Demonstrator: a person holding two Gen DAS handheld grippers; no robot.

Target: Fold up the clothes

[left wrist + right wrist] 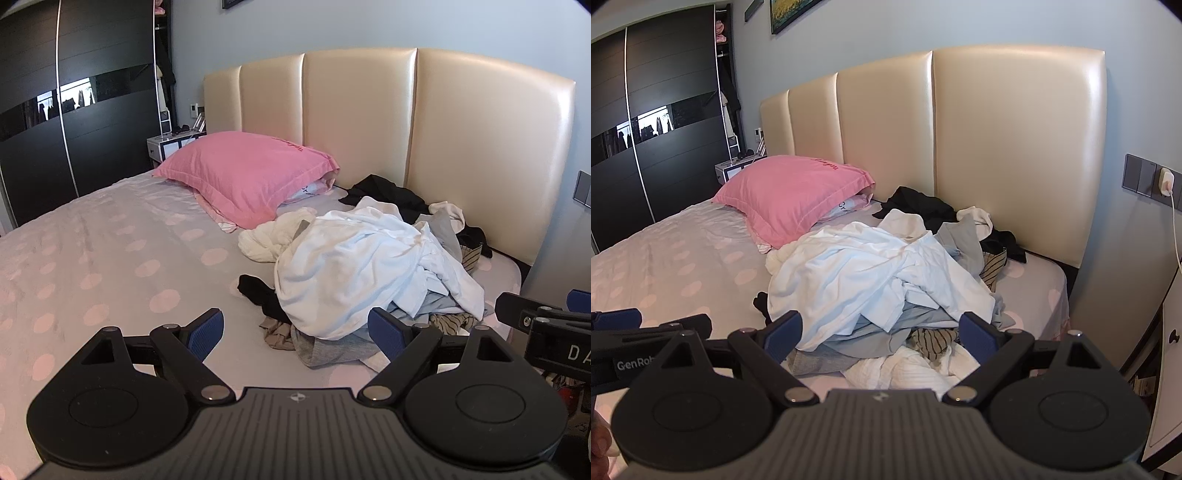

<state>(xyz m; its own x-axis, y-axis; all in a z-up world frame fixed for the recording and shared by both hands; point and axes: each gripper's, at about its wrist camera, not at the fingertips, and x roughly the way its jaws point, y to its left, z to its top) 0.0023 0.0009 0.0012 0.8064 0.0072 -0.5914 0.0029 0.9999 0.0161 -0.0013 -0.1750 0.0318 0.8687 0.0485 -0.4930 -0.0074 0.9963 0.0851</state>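
A heap of unfolded clothes [369,266] lies on the bed near the headboard, with a white shirt [864,273] on top and black, grey and striped pieces under and around it. My left gripper [297,334] is open and empty, held above the bed just short of the heap's near edge. My right gripper [881,334] is open and empty, also just short of the heap, to the right of the left one. The right gripper's body shows at the right edge of the left wrist view [546,325].
The bed [110,251] has a pale sheet with pink dots. A pink pillow [247,173] lies left of the heap. A cream padded headboard [1015,147] stands behind. A dark wardrobe [74,110] and a small nightstand [162,144] are far left. A wall socket with charger [1163,181] is at right.
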